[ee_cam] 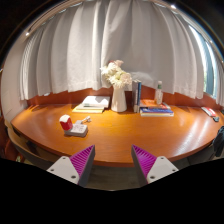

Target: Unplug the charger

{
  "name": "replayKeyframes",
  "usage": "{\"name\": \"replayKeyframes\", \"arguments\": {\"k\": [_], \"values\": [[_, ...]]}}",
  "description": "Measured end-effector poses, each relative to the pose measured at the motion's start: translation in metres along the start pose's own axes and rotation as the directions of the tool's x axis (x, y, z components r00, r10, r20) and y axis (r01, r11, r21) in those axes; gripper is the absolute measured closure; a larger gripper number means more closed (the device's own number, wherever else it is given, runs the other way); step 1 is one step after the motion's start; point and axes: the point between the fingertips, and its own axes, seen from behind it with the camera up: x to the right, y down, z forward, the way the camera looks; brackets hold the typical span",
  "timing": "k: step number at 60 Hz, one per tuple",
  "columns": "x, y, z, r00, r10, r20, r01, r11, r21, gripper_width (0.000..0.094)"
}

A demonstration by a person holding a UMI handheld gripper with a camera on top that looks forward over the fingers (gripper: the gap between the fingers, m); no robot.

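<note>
A small red and white block (pixel 66 122) that may be the charger stands on a flat pale box (pixel 77 129) at the left of the round wooden table (pixel 120 135). I cannot see a cable on it. My gripper (pixel 113 160) is open and empty. Its purple pads (pixel 83 159) stand wide apart over the table's near edge. The block lies well ahead of the fingers and to their left.
A white vase (pixel 119 97) of pale flowers stands at the table's middle back, with a dark box (pixel 136 95) next to it. A stack of books (pixel 91 103) lies to its left. More books (pixel 155 109) and a bottle (pixel 158 90) are to its right. White curtains (pixel 70 50) hang behind.
</note>
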Motion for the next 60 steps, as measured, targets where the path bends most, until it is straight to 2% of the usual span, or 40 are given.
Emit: {"name": "replayKeyframes", "arguments": {"k": [10,18,26,46,49,52,60], "values": [[-0.115,0.048,0.050,0.995,-0.001,0.095,0.007,0.998,-0.067,0.0218],[-0.191,0.057,0.101,0.991,-0.014,0.131,0.028,0.994,-0.103,0.0204],[-0.238,0.044,0.158,0.991,-0.010,0.130,0.024,0.994,-0.107,0.0201],[-0.272,-0.019,0.268,0.997,-0.019,0.076,0.020,1.000,-0.021,0.0216],[-0.271,-0.022,0.276,0.997,-0.011,0.070,0.013,1.000,-0.026,0.0278],[-0.262,-0.019,0.281,1.000,-0.013,0.027,0.014,0.999,-0.043,0.0436],[-0.262,-0.021,0.280,0.999,0.035,0.021,-0.035,0.999,-0.021,0.0525]]}}
